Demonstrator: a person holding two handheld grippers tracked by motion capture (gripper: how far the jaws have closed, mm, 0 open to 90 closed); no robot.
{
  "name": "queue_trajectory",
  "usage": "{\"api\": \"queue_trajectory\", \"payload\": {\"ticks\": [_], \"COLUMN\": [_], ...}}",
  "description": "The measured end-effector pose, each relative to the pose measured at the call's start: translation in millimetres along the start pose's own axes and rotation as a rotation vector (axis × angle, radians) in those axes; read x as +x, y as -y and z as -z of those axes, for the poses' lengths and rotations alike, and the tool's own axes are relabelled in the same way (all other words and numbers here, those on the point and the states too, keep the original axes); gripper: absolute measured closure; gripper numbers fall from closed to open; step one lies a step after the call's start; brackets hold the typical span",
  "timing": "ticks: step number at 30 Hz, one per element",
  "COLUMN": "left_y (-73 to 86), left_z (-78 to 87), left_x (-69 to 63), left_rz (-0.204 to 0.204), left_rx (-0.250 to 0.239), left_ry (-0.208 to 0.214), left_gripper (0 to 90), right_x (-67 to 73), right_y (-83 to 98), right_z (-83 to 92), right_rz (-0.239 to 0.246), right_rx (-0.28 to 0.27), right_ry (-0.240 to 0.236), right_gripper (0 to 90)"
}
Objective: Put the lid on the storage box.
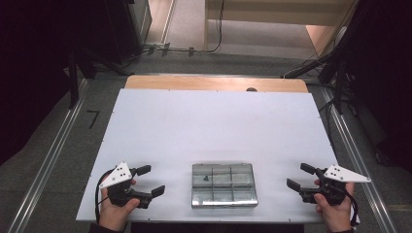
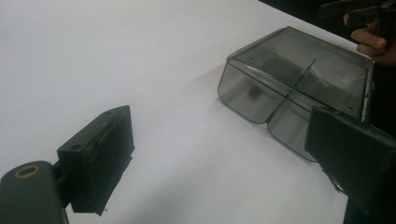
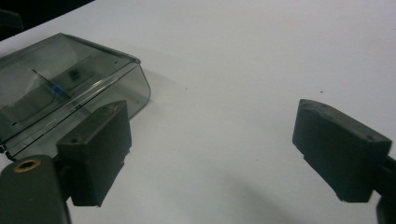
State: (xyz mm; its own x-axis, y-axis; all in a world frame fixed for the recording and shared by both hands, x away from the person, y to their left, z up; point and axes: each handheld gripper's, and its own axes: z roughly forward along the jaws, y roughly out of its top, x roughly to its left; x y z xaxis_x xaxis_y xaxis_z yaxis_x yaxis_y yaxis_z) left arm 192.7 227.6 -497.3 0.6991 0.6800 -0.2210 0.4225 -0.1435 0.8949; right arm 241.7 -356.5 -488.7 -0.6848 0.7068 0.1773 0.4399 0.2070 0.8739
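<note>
Lying at tabletop's near edge, clear box (image 1: 223,185) between left gripper (image 1: 150,181) and right gripper (image 1: 300,176); both jaws spread, empty.

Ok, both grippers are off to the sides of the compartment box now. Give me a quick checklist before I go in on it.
1. Left gripper jaws open, nothing between them: ok.
2. Right gripper jaws open, nothing between them: ok.
3. Both grippers apart from the compartment box, one on each side: ok.
4. Box lies flat on the white table near the front edge, bare table between it and each gripper: ok.
5. Lid shut: looks down in both gripper views; latched or not, cannot tell.
6. Contents: a small dark piece lies in an upper-left compartment in the high view; whether it is loose, cannot tell.
</note>
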Motion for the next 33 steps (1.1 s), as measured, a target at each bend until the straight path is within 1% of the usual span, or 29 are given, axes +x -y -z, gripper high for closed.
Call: {"api": "queue_trajectory", "payload": {"ticks": [5, 8, 12, 13, 16, 18, 20, 21, 24, 26, 30, 33], "left_y": [1.0, 1.5, 2.6, 2.8, 2.7, 3.3, 4.1, 4.4, 5.2, 5.3, 5.3, 5.0], "left_z": [7.6, 11.1, 16.2, 16.9, 20.2, 21.4, 21.7, 21.7, 21.3, 22.3, 23.4, 23.9], "left_x": [9.2, 14.2, 21.2, 22.1, 24.2, 25.5, 26.3, 26.8, 27.3, 27.7, 28.0, 27.9], "left_rz": [0.000, -0.004, 0.014, 0.013, 0.008, 0.009, 0.006, 0.003, 0.006, 0.007, 0.013, 0.013], "left_rx": [-0.010, -0.008, -0.023, -0.029, -0.035, -0.040, -0.039, -0.036, -0.042, -0.043, -0.058, -0.061], "left_ry": [-0.033, -0.055, -0.066, -0.070, -0.078, -0.080, -0.083, -0.084, -0.083, -0.083, -0.078, -0.077], "left_gripper": [2.4, 2.3, 0.6, 0.6, 0.6, 0.6, 0.6, 0.4, 0.2, 0.2, 0.3, 0.2], "right_x": [-9.1, -12.7, -15.9, -16.3, -17.0, -17.7, -18.9, -19.6, -21.6, -22.3, -21.7, -22.4], "right_y": [2.0, 2.7, 3.9, 4.3, 5.0, 5.7, 6.5, 7.0, 8.5, 9.3, 9.7, 10.1], "right_z": [6.3, 9.0, 10.8, 11.1, 11.1, 11.1, 10.0, 9.5, 8.7, 8.5, 8.3, 9.0], "right_rz": [-0.024, -0.022, -0.024, -0.030, -0.025, -0.031, -0.036, -0.033, -0.038, -0.053, -0.051, -0.055], "right_rx": [-0.014, -0.018, -0.019, -0.018, -0.016, -0.016, -0.017, -0.018, -0.016, -0.015, -0.017, -0.023], "right_ry": [0.010, 0.018, 0.029, 0.029, 0.029, 0.023, 0.019, 0.018, 0.028, 0.037, 0.048, 0.052], "right_gripper": [8.9, 8.6, 8.3, 8.3, 7.0, 6.8, 1.2, 0.6, 0.0, 0.0, 0.0, 0.0]}}
